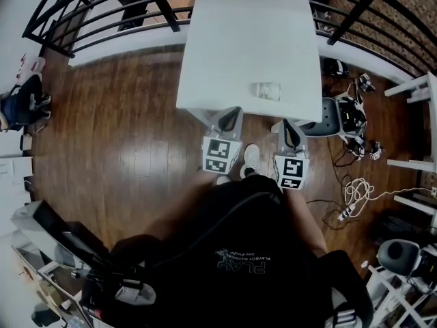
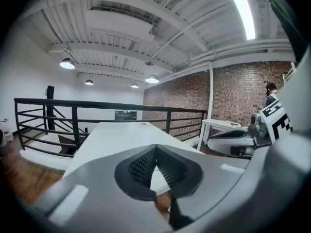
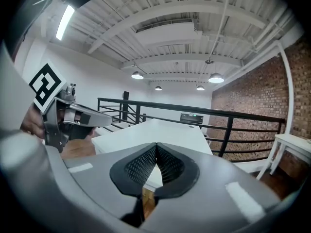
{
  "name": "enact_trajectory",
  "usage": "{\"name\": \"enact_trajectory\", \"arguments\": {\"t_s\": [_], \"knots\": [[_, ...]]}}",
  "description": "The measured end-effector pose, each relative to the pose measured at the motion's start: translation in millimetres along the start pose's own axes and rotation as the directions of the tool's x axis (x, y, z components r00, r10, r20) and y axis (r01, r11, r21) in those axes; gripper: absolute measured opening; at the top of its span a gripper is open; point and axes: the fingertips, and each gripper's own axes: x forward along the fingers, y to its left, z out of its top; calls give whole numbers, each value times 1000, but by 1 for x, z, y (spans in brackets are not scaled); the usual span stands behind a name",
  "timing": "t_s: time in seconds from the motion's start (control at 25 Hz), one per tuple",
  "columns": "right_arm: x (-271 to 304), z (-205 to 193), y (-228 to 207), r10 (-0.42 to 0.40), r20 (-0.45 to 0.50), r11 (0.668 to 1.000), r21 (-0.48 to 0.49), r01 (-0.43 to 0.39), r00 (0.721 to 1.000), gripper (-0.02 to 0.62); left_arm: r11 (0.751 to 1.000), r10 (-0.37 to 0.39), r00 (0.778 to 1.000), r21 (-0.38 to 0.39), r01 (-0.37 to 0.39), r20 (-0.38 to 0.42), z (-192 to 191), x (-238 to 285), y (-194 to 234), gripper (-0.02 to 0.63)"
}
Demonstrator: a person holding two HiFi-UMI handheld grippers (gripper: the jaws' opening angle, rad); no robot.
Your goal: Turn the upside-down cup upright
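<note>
Left gripper: I read the jaws closed tip to tip, ribbed pads meeting, nothing held
Right gripper: same here, jaws pressed together and empty
Placing: both grippers tilt slightly down at the near edge of the white table, side by side and apart
Marker cubes: one on each gripper, black-and-white square patterns, no letters I can read
Cup: clear, on the table near its front edge, a little beyond the right gripper's tips and not touching them; from the head view I cannot tell which way up it sits; neither gripper view shows it
Writing: the black top carries white print, large letters "PLAY" seen upside down; the smaller line beside it is too fine for me to read
Floor: dark wood planks, white cable looped at the right
Surroundings: black railing past the table; brick wall at the right of the right gripper view
</note>
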Motion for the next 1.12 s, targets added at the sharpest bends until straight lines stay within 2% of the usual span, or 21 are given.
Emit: {"name": "enact_trajectory", "arguments": {"t_s": [0.56,1.12], "knots": [[42,-17,-26,72,-73,997,36,-69,995,14,999,41,998,-5,-41,-57,0,46,5,0],[77,-26,-38,171,-103,983,81,-163,980,14,995,95,991,6,-95,-98,-2,79,8,0]]}}
